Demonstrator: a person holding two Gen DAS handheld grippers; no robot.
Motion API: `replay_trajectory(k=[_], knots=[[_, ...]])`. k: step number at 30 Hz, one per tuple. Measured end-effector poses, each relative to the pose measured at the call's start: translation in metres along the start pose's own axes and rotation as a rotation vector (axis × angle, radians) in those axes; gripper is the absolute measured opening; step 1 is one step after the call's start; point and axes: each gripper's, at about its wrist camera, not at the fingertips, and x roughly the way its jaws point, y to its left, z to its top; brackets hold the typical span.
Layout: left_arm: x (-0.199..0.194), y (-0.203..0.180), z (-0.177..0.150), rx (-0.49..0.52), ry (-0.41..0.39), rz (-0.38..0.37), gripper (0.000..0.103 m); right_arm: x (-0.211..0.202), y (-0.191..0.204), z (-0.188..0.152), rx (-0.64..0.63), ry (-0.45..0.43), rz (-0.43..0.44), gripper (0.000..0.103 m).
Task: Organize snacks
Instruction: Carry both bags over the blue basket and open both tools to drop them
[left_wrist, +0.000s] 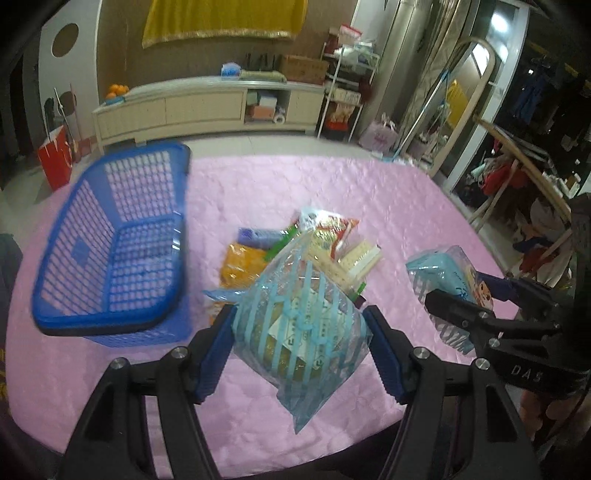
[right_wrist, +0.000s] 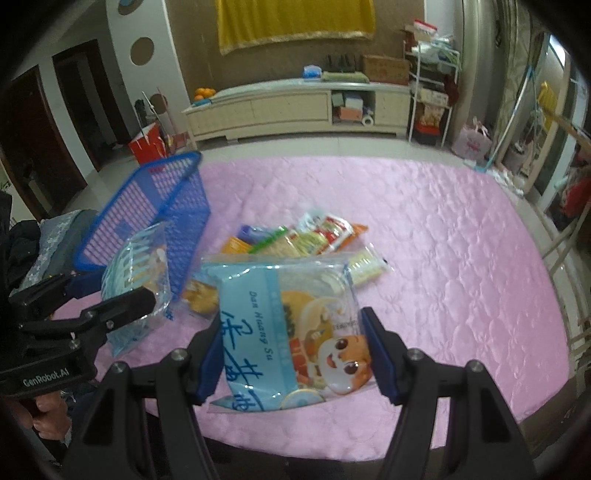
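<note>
Right up close in the left wrist view, the left tool (left_wrist: 299, 350) has its two blue pads closed onto a clear striped packet (left_wrist: 299, 332) with light blue stripes, held up off the pink counter (left_wrist: 406, 206). Same deal on the other side: the right tool (right_wrist: 291, 354) is clamped on a light blue packet (right_wrist: 288, 332) with a cartoon face and blue lettering, also lifted above the counter. So that's two tools, each pinching one packet, jaws about a packet's width apart.

Each tool shows up in the other's camera too, left one at the left edge of the right wrist view, right one at the right edge of the left view.

A bit further back, in the middle of the counter, there's a loose snack pile (left_wrist: 295, 251): an orange bag, a purple one, a red and white one, a pale cracker pack, a green-edged one. They overlap, so I can't give an exact count.

Left of the pile sits one blue basket (left_wrist: 110, 251), a mesh plastic one, looking tilted. I can't see anything in it.

Beyond the counter, a long cream cabinet (right_wrist: 295, 107) runs along the wall with oranges (right_wrist: 204, 92) at its left end, and a yellow cloth (right_wrist: 295, 18) hangs above.
</note>
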Motion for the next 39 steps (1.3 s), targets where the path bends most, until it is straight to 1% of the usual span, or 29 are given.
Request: replay_trajectory(k=[3,8,12,16,20,23,26,30,33,39], knots=[[-0.024,0.016,0.001,0.013,-0.034,0.004,0.067,-0.007,0.022,0.009,-0.037,-0.023,0.011,0.072],[-0.047,0.046,0.006,0.011,-0.072,0.018,0.067,-0.009,0.056,0.025,-0.066,-0.054,0.034,0.072],[-0.063,0.077,0.010,0.016,-0.096,0.047,0.067,0.000,0.086,0.035,-0.099,-0.056,0.048,0.072],[-0.070,0.104,0.012,0.016,-0.101,0.068,0.067,0.015,0.116,0.042,-0.144,-0.055,0.055,0.072],[-0.070,0.132,0.017,0.006,-0.093,0.065,0.067,0.038,0.137,0.052,-0.156,-0.035,0.074,0.072],[-0.063,0.145,0.020,0.041,-0.088,0.117,0.067,0.052,0.150,0.055,-0.180,-0.017,0.081,0.072],[-0.054,0.158,0.025,0.039,-0.070,0.092,0.067,0.068,0.158,0.060,-0.194,0.004,0.091,0.072],[-0.038,0.175,0.032,0.010,-0.044,0.080,0.067,0.082,0.161,0.063,-0.207,0.027,0.104,0.072],[-0.027,0.186,0.035,-0.011,-0.027,0.049,0.067,0.091,0.162,0.066,-0.203,0.039,0.112,0.072],[-0.015,0.192,0.035,-0.026,-0.001,0.021,0.067,0.105,0.165,0.068,-0.205,0.060,0.137,0.072]])
